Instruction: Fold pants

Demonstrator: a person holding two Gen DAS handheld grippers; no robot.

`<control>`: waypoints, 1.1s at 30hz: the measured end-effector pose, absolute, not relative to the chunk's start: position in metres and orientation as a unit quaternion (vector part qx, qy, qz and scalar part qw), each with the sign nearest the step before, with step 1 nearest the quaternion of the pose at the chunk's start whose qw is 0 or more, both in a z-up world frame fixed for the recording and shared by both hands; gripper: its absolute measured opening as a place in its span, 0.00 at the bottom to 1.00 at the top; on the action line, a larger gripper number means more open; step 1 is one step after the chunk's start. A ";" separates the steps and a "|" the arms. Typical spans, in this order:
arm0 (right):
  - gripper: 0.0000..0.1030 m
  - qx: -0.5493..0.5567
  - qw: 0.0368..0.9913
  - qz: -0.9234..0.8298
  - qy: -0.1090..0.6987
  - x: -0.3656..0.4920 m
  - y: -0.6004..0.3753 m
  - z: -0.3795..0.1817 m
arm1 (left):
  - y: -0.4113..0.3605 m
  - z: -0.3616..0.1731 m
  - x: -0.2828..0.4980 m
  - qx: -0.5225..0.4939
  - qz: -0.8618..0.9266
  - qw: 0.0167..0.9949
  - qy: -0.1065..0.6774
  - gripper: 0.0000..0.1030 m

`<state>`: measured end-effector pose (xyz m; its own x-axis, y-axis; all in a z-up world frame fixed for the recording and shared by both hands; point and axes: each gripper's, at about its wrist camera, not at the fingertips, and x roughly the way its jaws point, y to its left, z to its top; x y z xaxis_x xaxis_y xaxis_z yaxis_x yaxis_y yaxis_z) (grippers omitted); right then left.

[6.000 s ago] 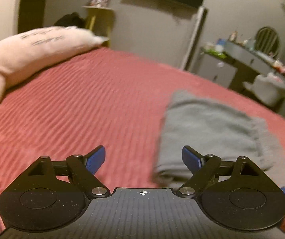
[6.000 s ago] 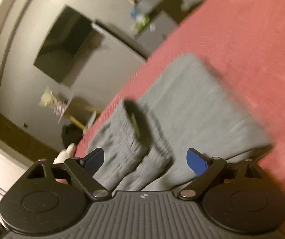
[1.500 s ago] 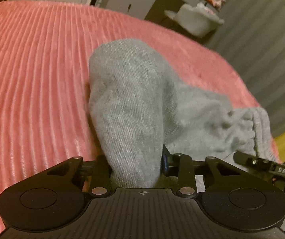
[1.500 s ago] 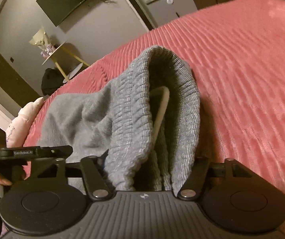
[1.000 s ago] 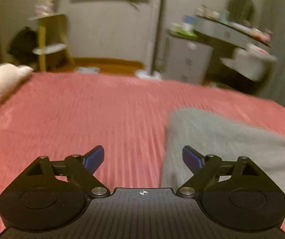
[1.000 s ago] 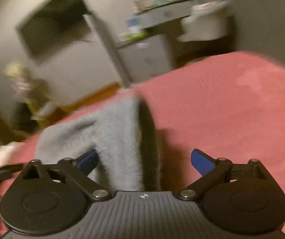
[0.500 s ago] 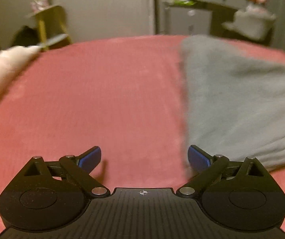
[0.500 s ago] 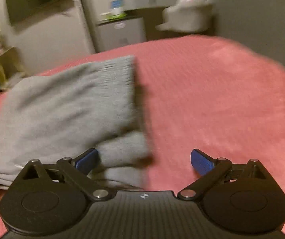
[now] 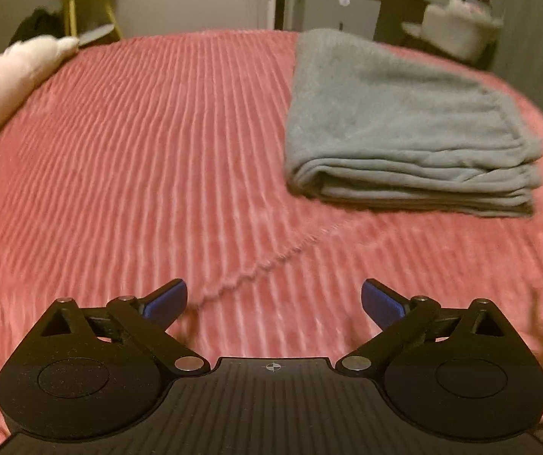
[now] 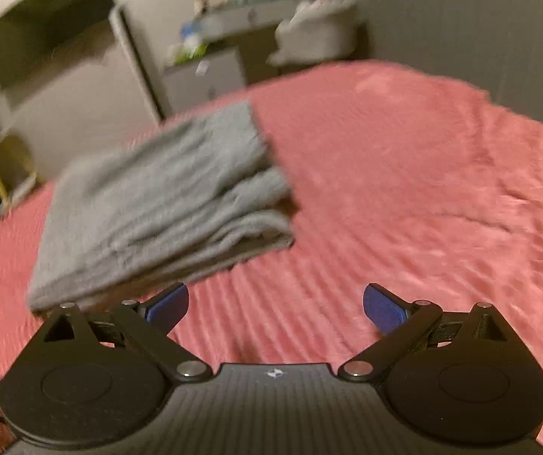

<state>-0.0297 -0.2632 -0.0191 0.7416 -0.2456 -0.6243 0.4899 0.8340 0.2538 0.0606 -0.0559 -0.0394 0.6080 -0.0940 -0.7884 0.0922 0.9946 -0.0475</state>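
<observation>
The grey pants (image 9: 404, 125) lie folded in a flat stack of several layers on the red ribbed bedspread (image 9: 157, 151). In the left wrist view they are ahead and to the right. In the right wrist view the pants (image 10: 157, 204) are ahead and to the left. My left gripper (image 9: 273, 299) is open and empty, held above the bedspread short of the pants. My right gripper (image 10: 275, 303) is open and empty, just in front of the stack's near edge.
A pale pink pillow (image 9: 10, 79) lies at the bed's left side. Beyond the bed stand a yellow stool (image 9: 85, 3), a grey cabinet (image 9: 336, 7) and a cluttered dresser (image 10: 267, 11). A wall-mounted TV (image 10: 47, 26) hangs behind.
Both grippers let go of the pants about a second ago and have pulled back from them. The folded stack now rests on the bed, farther from both grippers.
</observation>
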 end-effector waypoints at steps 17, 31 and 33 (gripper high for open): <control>0.96 0.406 0.876 -0.059 0.252 -0.120 -0.365 0.061 | -0.036 0.084 0.002 -0.080 -0.100 0.918 0.377 0.99; 0.95 0.689 0.684 0.022 0.238 0.046 -0.355 -0.123 | -0.031 -0.035 0.121 -0.306 -0.120 0.837 0.438 0.98; 0.95 0.688 0.683 0.020 0.244 0.070 -0.360 -0.131 | -0.038 -0.053 0.143 -0.328 -0.123 0.829 0.436 0.96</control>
